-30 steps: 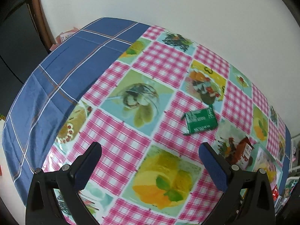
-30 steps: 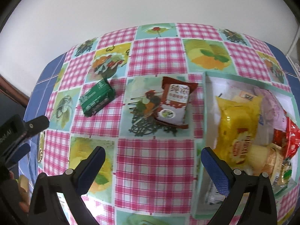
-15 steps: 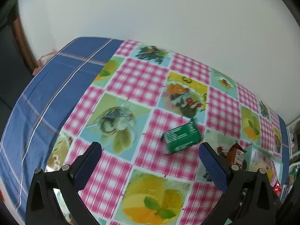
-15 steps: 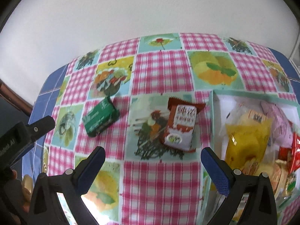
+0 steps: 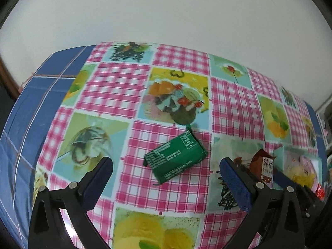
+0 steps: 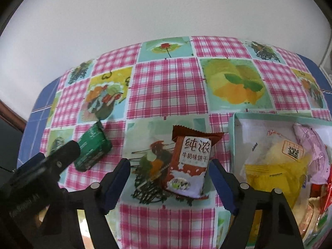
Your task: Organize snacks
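Observation:
A green snack packet (image 5: 176,159) lies on the patterned tablecloth, just ahead of and between the fingers of my open, empty left gripper (image 5: 166,166); it also shows in the right wrist view (image 6: 92,148). A brown-and-white biscuit packet (image 6: 187,165) lies between the fingers of my open right gripper (image 6: 170,167), its near end level with the fingertips. It shows at the right of the left wrist view (image 5: 264,166). A pale teal box (image 6: 234,137) to the right holds several snack packets, among them a yellow packet (image 6: 274,170) and a pink packet (image 6: 313,147).
The tablecloth (image 5: 116,87) has pink checks and fruit pictures, over a blue cloth (image 5: 31,108) at the left edge. A white wall (image 5: 166,10) stands behind the table. The left gripper's body (image 6: 41,166) shows at the left of the right wrist view.
Both grippers have moved forward and lower. The green packet now lies between the left fingers, and the biscuit packet between the right fingers. Both stay open.

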Demonstrator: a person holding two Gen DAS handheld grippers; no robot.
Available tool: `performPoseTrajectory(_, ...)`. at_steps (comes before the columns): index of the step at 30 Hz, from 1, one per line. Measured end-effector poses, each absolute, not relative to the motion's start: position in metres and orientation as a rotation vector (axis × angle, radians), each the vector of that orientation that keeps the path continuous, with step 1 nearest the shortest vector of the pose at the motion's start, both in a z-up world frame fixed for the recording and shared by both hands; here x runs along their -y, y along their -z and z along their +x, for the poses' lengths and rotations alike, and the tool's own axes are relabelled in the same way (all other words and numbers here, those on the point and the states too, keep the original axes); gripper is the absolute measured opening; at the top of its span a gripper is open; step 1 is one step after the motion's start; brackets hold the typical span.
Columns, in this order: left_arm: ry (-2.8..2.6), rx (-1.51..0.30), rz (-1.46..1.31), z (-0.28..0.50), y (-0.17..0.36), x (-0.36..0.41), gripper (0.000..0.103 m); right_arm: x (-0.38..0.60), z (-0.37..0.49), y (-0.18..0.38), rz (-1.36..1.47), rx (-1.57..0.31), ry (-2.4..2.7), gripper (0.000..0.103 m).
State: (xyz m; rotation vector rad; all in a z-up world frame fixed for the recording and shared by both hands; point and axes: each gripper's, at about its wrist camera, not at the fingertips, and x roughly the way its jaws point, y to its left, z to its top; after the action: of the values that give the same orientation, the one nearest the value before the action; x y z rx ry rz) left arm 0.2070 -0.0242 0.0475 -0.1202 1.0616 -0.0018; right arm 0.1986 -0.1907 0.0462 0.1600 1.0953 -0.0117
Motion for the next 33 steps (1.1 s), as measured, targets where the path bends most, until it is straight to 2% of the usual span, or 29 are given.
performPoseTrajectory(5,0.027,-1.063,-0.083,0.214,-0.038,0.031,0.102,0.188,0.204,-0.038,0.104,-1.103,0.044,0.074)
performPoseTrajectory(9,0.049,-1.065,-0.073,0.217,-0.033,0.036,0.091,0.188,0.205,-0.036,0.078,-1.107,0.056,0.073)
performPoseTrajectory(12,0.076,-1.07,-0.076,0.219,-0.03,0.041,0.09,0.188,0.205,-0.033,0.067,-1.112,0.069,0.073)
performPoseTrajectory(16,0.101,-1.079,-0.075,0.219,-0.029,0.045,0.083,0.186,0.205,-0.031,0.069,-1.126,0.052,0.073)
performPoseTrajectory(18,0.091,-1.084,-0.071,0.218,-0.029,0.045,0.072,0.185,0.205,-0.03,0.078,-1.132,0.043,0.069)
performPoseTrajectory(21,0.077,-1.081,-0.049,0.217,-0.03,0.045,0.062,0.187,0.204,-0.029,0.084,-1.139,0.036,0.06)
performPoseTrajectory(26,0.079,-1.081,-0.029,0.218,-0.029,0.044,0.062,0.195,0.206,-0.025,0.124,-1.153,0.057,0.044)
performPoseTrajectory(33,0.104,-1.102,0.012,0.217,-0.029,0.048,0.06,0.189,0.205,-0.026,0.105,-1.168,0.028,0.042)
